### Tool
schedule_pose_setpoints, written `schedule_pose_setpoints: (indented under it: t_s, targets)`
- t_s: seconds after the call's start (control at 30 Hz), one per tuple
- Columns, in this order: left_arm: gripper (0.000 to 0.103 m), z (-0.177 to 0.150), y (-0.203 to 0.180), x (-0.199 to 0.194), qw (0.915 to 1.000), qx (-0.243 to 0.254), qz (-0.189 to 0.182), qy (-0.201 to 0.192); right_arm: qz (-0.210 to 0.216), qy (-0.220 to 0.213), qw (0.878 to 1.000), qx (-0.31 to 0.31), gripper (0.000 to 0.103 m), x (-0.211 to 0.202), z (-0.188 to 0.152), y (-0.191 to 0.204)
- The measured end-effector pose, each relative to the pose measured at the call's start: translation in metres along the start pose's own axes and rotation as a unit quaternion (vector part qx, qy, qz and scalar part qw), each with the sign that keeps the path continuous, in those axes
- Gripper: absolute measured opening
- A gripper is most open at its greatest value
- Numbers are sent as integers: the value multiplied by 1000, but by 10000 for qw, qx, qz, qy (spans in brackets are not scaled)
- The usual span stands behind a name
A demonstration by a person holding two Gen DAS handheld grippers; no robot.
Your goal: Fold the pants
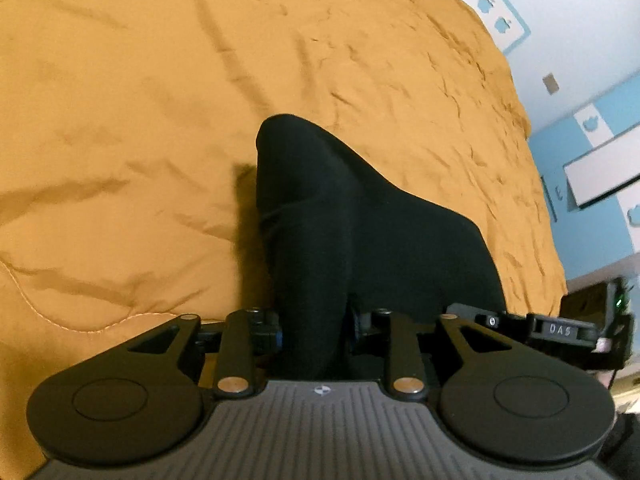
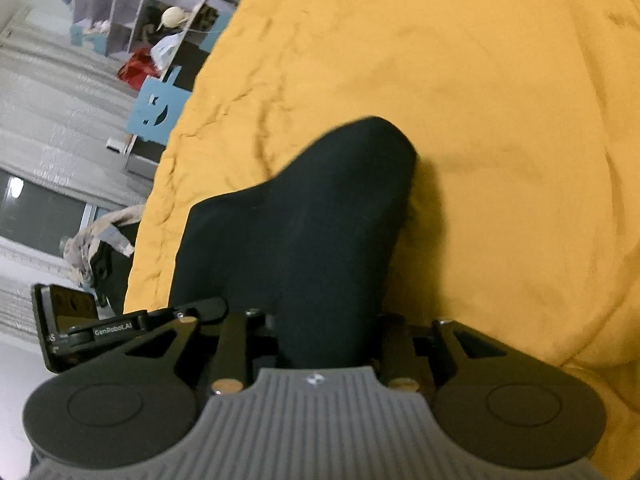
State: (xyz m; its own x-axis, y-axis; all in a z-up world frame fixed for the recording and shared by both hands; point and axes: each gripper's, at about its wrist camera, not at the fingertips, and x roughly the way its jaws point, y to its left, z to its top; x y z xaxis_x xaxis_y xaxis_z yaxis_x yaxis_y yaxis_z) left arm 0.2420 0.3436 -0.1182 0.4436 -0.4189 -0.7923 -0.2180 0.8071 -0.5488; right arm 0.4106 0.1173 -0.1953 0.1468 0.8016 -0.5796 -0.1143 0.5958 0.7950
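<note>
Left gripper (image 1: 316,328) clamped on black pants (image 1: 352,216), right gripper (image 2: 320,332) clamped on the same fabric. Both held side by side, angled down; pants drape from them onto the yellow bed quilt (image 1: 140,100).

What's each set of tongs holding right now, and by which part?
Both are shut on the black pants. The left tongs pinch a bunched fold of the fabric; the right tongs do likewise. Which part of the pants cannot be told. The orange bedspread lies beneath.
</note>
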Motion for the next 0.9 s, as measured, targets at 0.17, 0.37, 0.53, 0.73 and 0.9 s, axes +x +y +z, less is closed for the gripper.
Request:
schedule_pose_setpoints:
  t_s: [0.17,0.37,0.53,0.73,0.9]
  targets:
    - [50,-2,16,3,10000,-55,-52,-36,2,5,9998,-187,35,-13,-4,-14]
    - [63,-16,39,-37,9993,-229,281,-89,-484,240,9956,-762,41,-49,-29,-22]
    - [63,-48,34,-77,9954,-68,953,-113,-1412,357,9805,-1318,38,-74,-64,-14]
    - [72,-89,-29,-126,9706,489,2268,-638,-2691,-282,9370,-2210,54,-107,-108,46]
    - [92,-131,-103,-150,9614,953,2260,-1248,-2663,-1106,9205,-2638,81,-135,-143,114]
